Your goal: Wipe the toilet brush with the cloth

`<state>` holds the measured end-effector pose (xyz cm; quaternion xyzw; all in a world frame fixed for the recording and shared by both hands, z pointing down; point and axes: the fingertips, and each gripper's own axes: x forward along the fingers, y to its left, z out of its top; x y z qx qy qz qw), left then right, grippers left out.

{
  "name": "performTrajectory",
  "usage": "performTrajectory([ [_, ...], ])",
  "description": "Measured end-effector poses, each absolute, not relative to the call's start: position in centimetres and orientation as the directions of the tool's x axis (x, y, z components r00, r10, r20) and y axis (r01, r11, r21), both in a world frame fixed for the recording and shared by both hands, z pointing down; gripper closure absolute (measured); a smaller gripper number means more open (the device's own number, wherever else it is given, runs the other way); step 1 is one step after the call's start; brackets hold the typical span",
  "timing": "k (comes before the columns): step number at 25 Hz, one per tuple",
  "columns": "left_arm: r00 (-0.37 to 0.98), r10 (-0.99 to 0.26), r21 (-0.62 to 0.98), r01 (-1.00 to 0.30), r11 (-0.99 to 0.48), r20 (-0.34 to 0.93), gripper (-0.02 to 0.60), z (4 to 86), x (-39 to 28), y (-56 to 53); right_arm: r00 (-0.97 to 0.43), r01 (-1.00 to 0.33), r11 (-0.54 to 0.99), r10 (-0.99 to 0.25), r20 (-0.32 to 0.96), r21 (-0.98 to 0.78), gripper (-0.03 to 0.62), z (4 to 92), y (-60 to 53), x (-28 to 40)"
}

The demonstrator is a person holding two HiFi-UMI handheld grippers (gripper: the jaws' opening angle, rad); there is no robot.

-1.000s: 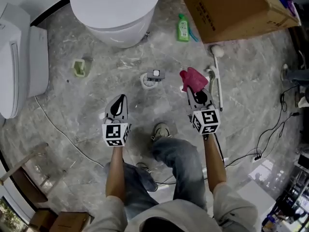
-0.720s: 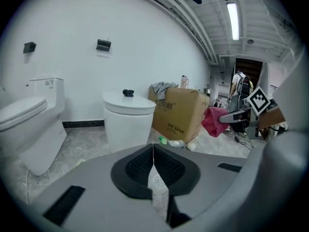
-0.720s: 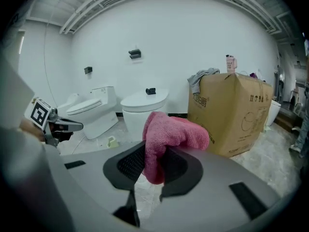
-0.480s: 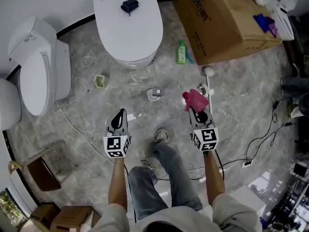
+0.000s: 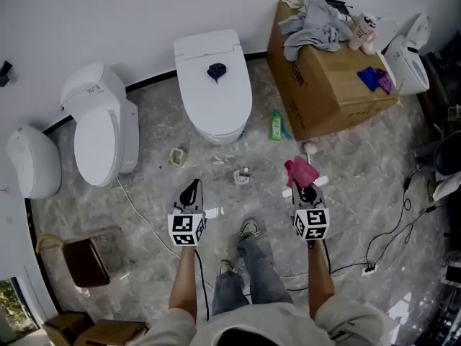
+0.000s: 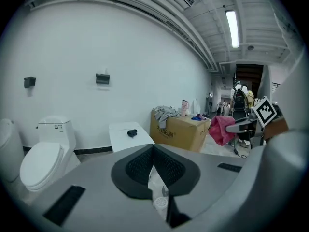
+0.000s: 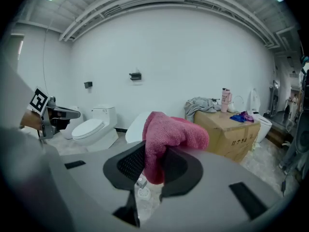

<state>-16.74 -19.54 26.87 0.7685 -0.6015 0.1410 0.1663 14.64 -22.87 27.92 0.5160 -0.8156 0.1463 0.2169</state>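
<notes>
My right gripper (image 5: 302, 187) is shut on a pink cloth (image 5: 300, 170), which bunches up over its fingertips; the right gripper view shows the cloth (image 7: 170, 129) pinched between the dark pads of the right gripper (image 7: 152, 161). The white toilet brush (image 5: 310, 148) lies on the grey floor just beyond the cloth, near the cardboard box, with its handle mostly hidden under my gripper. My left gripper (image 5: 191, 192) is held level to the left, its pads touching with nothing between them, as the left gripper view shows (image 6: 153, 151). A small white round holder (image 5: 243, 176) stands on the floor between the grippers.
A white toilet (image 5: 215, 92) stands ahead, and another toilet (image 5: 97, 132) to its left. A cardboard box (image 5: 324, 85) topped with clothes sits at the right. A green bottle (image 5: 276, 125) stands beside the box. Cables (image 5: 389, 229) trail at the right, and a brown stool (image 5: 85, 262) stands at the lower left.
The head view has risen and widened, so the floor looks farther away. Both grippers keep their places and their grips. The cloth stays in the right gripper.
</notes>
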Motion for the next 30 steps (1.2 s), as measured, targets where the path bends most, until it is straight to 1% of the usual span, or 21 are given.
performTrajectory([
  [6, 0.258, -0.890, 0.091, -0.966, -0.241, 0.376, 0.561, 19.9, -16.7, -18.8, -0.386, -0.899, 0.438, -0.802, 0.456, 0.011, 0.500, 20.6, -22.1, 14.1],
  [13, 0.293, -0.897, 0.072, -0.956, -0.285, 0.331, 0.561, 13.3, -16.2, -15.9, -0.376, -0.903, 0.428, -0.828, 0.415, 0.035, 0.499, 14.2, -18.5, 14.2],
  [18, 0.302, -0.901, 0.053, -0.952, -0.301, 0.310, 0.561, 10.5, -15.9, -12.8, -0.366, -0.908, 0.417, -0.838, 0.404, 0.043, 0.499, 11.5, -15.1, 15.0],
  [24, 0.286, -0.916, 0.030, -0.957, -0.290, 0.280, 0.561, 7.5, -17.2, -9.4, -0.355, -0.915, 0.400, -0.858, 0.371, 0.050, 0.500, 8.7, -11.9, 15.0],
  [30, 0.281, -0.921, 0.017, -0.958, -0.287, 0.269, 0.561, 6.7, -17.8, -6.3, -0.337, -0.923, 0.381, -0.867, 0.367, 0.053, 0.500, 8.1, -8.8, 15.3],
])
